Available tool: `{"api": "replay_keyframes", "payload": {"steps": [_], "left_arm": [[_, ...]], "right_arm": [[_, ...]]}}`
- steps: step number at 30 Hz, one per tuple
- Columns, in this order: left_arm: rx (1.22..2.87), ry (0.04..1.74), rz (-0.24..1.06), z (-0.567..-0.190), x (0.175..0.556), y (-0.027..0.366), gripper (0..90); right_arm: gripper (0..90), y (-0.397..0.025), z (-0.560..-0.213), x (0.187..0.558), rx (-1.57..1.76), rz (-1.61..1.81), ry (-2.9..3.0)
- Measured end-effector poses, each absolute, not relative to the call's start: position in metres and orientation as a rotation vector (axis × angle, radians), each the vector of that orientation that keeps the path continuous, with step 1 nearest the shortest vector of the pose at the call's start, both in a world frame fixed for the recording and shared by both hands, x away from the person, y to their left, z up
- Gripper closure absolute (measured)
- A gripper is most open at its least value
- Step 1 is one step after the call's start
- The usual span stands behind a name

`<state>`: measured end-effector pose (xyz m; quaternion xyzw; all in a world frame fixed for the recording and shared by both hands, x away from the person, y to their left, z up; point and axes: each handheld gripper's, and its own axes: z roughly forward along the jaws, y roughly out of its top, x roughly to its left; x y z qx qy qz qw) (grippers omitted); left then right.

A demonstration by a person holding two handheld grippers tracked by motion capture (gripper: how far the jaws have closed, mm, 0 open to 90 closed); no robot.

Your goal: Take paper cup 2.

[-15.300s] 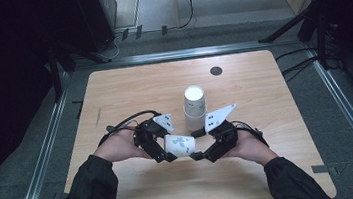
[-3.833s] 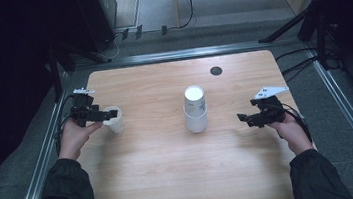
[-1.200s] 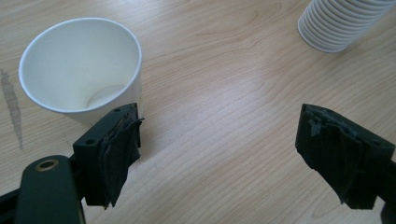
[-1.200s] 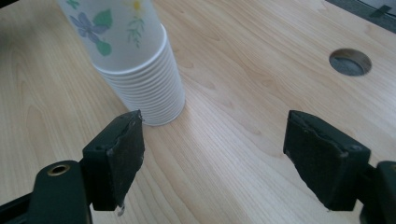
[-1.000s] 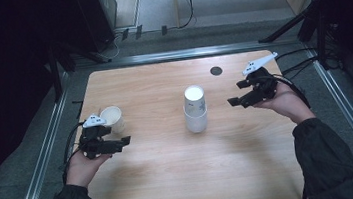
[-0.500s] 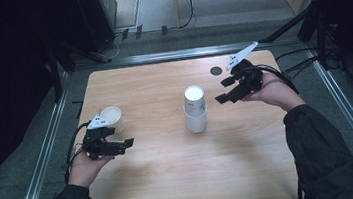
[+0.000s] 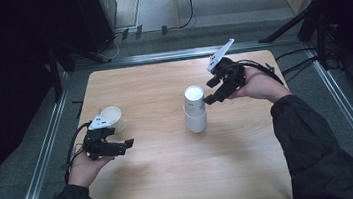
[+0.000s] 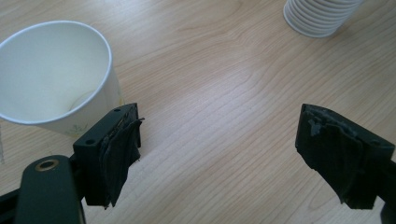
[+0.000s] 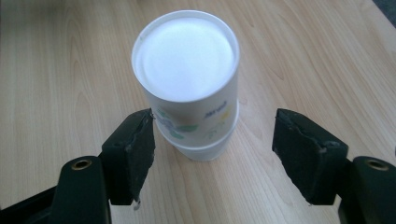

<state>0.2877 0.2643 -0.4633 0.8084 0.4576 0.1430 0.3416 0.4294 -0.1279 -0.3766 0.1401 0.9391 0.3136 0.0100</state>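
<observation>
Since half a second ago: right gripper (image 7: 212,91) swung in from the desk's far right toward the stack of upside-down paper cups (image 7: 195,109), now just beside its top; left gripper (image 7: 115,145) barely shifted near the left edge.

Largest first: wooden desk (image 7: 173,180) bare apart from the cups. Stack standing at the desk's centre, bases up, nested, probably so the top cup can be lifted off alone. Single paper cup (image 7: 112,119) upright, mouth up, close to the left edge, apparently set aside there as one already separated.

Right gripper spread wide, nothing gripped, jaws flanking the stack's upper cup (image 9: 189,77) with a gap on each side, seemingly lined up to pinch it. Left gripper also wide open and empty, hovering over bare wood, the single cup (image 8: 53,77) just beyond its left jaw, no contact discernible.
</observation>
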Motion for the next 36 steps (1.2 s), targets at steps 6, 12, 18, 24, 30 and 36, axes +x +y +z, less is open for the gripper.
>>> {"api": "replay_keyframes", "payload": {"steps": [6,12,18,24,30,36], "left_arm": [[2.111,1.185,0.363,-0.464,0.288,0.263,14.5],[2.122,1.177,0.349,-0.465,0.288,0.262,14.4],[2.138,1.169,0.344,-0.466,0.288,0.261,14.4],[2.143,1.165,0.344,-0.467,0.288,0.260,14.5],[2.148,1.164,0.333,-0.467,0.288,0.259,14.4],[2.155,1.163,0.332,-0.467,0.287,0.259,14.4]], "right_arm": [[28.2,-0.111,-0.381,0.432,0.386,0.920,2.986],[26.8,-0.094,-0.385,0.435,0.366,0.873,3.020],[26.9,-0.081,-0.387,0.436,0.345,0.850,3.044],[31.1,-0.078,-0.386,0.437,0.333,0.813,3.033],[31.8,-0.078,-0.384,0.435,0.333,0.797,3.030],[32.1,-0.079,-0.378,0.435,0.340,0.805,3.029]]}}
